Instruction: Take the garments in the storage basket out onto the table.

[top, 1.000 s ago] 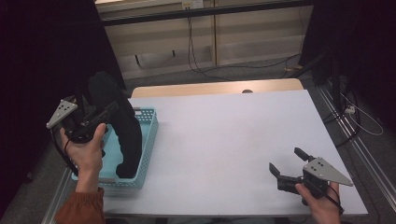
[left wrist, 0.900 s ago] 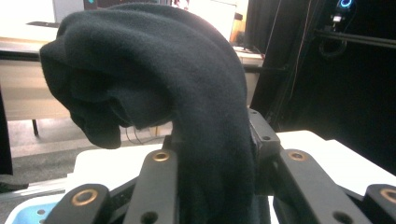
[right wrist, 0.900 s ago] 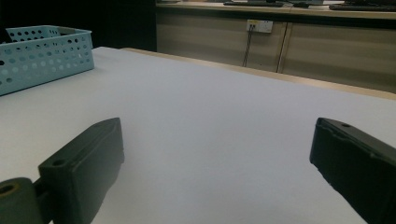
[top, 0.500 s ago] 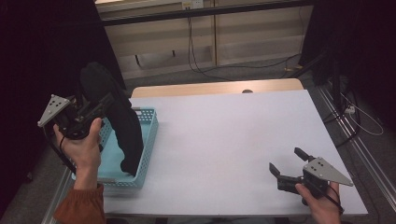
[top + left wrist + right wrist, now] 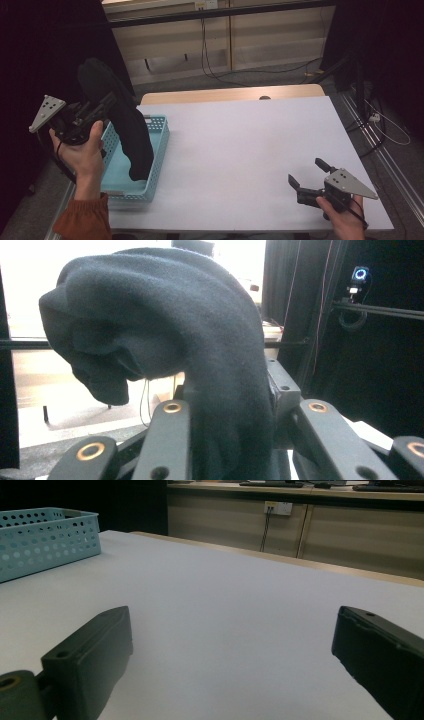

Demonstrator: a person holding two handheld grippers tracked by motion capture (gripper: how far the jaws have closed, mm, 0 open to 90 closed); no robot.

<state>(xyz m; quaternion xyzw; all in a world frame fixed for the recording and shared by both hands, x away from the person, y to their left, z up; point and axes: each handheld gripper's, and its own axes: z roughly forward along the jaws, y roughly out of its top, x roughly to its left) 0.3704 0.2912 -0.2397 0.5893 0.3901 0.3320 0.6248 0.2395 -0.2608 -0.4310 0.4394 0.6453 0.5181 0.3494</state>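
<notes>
1. since the earlier frames, left gripper has come up and drawn outward past the outer long side of the basket, and more of the dark cloth has lifted out with it; right gripper has kept its place.
2. nearest the person, well apart from the basket toward the table's near right corner, the right gripper rests low over the white table. its jaws stand wide apart with nothing between them; in the right gripper view bare tabletop lies between the two black jaws.
3. also near, just outside the basket's near corner, the left hand with an orange-brown sleeve holds the left gripper up above the basket's rim.
4. the left gripper's jaws are clamped on the dark cloth; in the left gripper view the cloth is pinched between the two black jaws and bulges up over them in a rounded fold.
5. the cloth hangs from that grip down into the basket, its lower end reaching the basket's near half; whether it touches the floor of the basket cannot be told.
6. the light blue perforated basket sits at the table's left edge, its long side running away from the person.
7. beyond the basket's far end, a wooden strip borders the table, and cables trail on the floor behind it.
</notes>
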